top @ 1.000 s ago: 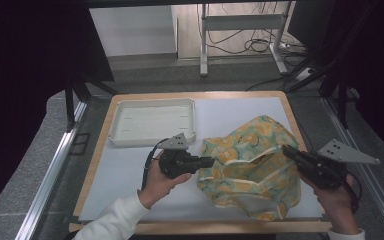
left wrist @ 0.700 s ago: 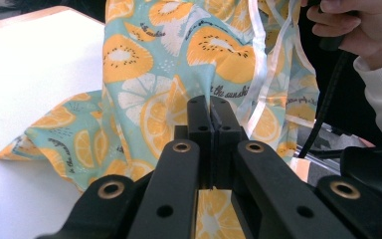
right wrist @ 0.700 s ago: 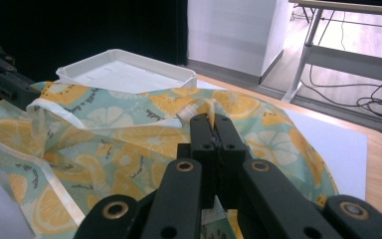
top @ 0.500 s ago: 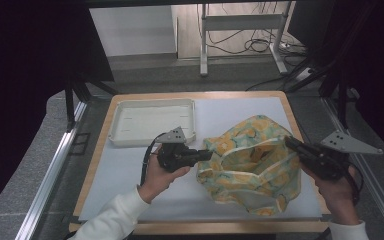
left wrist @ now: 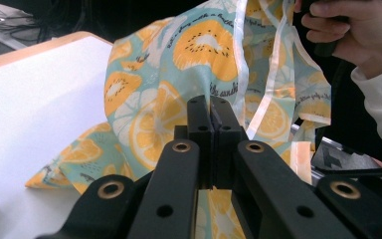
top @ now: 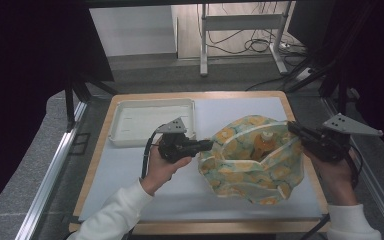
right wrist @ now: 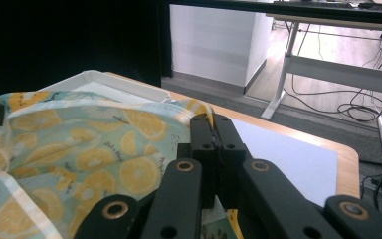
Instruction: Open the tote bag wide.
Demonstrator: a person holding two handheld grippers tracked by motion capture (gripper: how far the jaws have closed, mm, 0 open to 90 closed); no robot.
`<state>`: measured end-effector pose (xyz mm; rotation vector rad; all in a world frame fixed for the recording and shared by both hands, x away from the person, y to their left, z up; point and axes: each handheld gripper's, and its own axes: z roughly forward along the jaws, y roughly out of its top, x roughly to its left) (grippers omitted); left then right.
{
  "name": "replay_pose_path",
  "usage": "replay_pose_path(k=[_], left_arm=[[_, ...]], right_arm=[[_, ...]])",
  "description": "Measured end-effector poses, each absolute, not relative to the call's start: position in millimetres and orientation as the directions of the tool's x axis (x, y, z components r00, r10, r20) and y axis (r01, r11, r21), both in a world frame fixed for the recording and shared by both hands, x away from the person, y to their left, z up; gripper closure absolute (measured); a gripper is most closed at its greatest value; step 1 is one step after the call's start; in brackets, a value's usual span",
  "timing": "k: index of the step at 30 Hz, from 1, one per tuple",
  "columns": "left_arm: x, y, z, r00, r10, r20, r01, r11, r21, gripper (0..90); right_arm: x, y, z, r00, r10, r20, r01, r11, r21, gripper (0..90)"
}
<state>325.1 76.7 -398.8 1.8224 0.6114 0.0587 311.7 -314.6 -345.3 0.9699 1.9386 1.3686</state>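
A cloth bag [top: 252, 160] printed with orange slices on pale green stands on the white mat, its mouth pulled wide. Inside it a bottle [top: 265, 141] with orange contents and a pale cap shows. My left gripper [top: 209, 145] is shut on the bag's left rim; in the left gripper view the jaws pinch the cloth [left wrist: 144, 114] at the left gripper [left wrist: 211, 105]. My right gripper [top: 292, 126] is shut on the bag's right rim; in the right gripper view the right gripper [right wrist: 212, 124] clamps the cloth [right wrist: 94, 144] edge.
A white tray [top: 152, 121] lies at the back left of the wooden-edged table [top: 100, 150]. Bare white mat [top: 235, 107] stretches behind the bag. Beyond the table are a desk frame [top: 240, 30] and floor cables [top: 260, 47].
The right gripper has drawn the bag's right rim farther right and a little up. The bag's mouth has spread wider and the bottle inside has come into sight. The left gripper held its place.
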Motion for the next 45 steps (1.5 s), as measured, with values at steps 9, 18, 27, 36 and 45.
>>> replay_pose_path(k=[9, 18, 27, 36, 45], left_arm=[[335.6, 77.3, -397.0, 0.851, 0.454, -0.263, 0.385, -0.2, 0.901, 89.6], [344.8, 77.1, -393.4, 0.844, 0.467, -0.264, 0.388, -0.192, 0.901, 89.5], [353.6, 74.2, -387.9, 0.839, 0.479, -0.257, 0.387, -0.194, 0.901, 89.5], [363.4, 68.8, -384.6, 0.83, 0.494, -0.258, 0.389, -0.181, 0.903, 89.4], [369.6, 67.7, -382.7, 0.82, 0.512, -0.254, 0.389, -0.173, 0.905, 89.4]], right_arm=[[329.9, -312.5, -346.0, -0.566, 0.824, -0.035, 0.247, 0.21, 0.946, 89.0], [338.3, -311.5, -344.9, -0.556, 0.83, -0.039, 0.249, 0.211, 0.945, 89.0], [350.9, -311.6, -342.1, -0.543, 0.839, -0.042, 0.251, 0.21, 0.945, 88.9], [370.2, -312.0, -342.3, -0.52, 0.853, -0.041, 0.264, 0.206, 0.942, 88.9], [375.8, -313.8, -344.0, -0.514, 0.857, -0.043, 0.263, 0.204, 0.943, 88.9]])
